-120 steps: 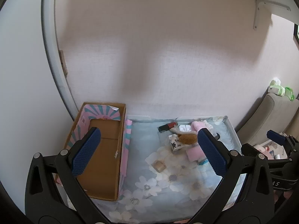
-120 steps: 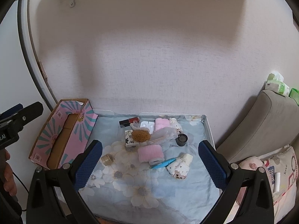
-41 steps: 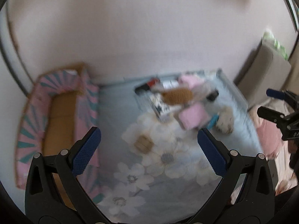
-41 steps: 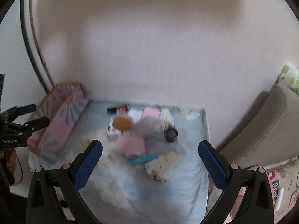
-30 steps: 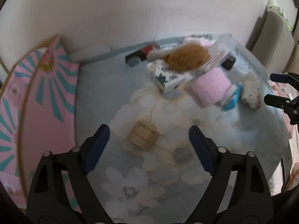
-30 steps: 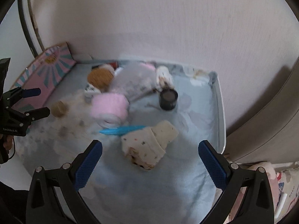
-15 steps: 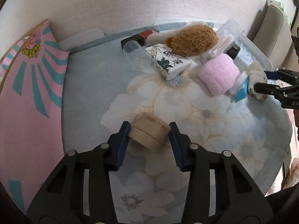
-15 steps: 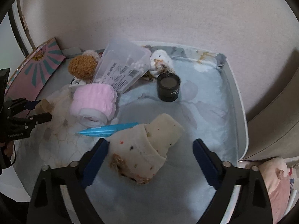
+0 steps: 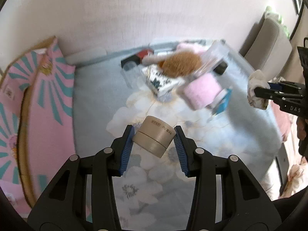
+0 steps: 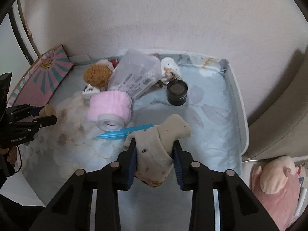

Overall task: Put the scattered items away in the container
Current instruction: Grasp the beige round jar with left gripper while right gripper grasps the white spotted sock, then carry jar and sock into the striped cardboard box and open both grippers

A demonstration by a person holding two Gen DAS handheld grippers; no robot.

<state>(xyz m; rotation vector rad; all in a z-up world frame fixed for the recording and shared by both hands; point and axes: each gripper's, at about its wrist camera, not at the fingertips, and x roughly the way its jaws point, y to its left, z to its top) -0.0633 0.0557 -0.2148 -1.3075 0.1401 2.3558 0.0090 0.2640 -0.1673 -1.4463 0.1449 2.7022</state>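
My left gripper (image 9: pixel 154 135) is shut on a small beige jar (image 9: pixel 154 141) and holds it above the floral cloth. The pink and teal cardboard box (image 9: pixel 34 104) lies open to its left. My right gripper (image 10: pixel 155 148) is shut on a rolled cream spotted sock (image 10: pixel 156 150) lifted off the cloth; it also shows in the left wrist view (image 9: pixel 257 90). On the cloth remain a pink fluffy roll (image 10: pixel 109 105), a brown puff (image 10: pixel 97 75), a clear bag of cotton swabs (image 10: pixel 134 77), a black jar (image 10: pixel 177 92) and a blue feather-shaped item (image 10: pixel 125 130).
A patterned small box (image 9: pixel 159 80), a red and black tube (image 9: pixel 137 57) and another rolled sock (image 10: pixel 169 71) lie near the wall. The tray rim (image 10: pixel 238 104) bounds the right side. A grey chair (image 9: pixel 269 46) and a pink plush toy (image 10: pixel 275 181) are at the right.
My left gripper closed on the beige jar and lifted it. My right gripper closed on the cream sock and raised it off the cloth.
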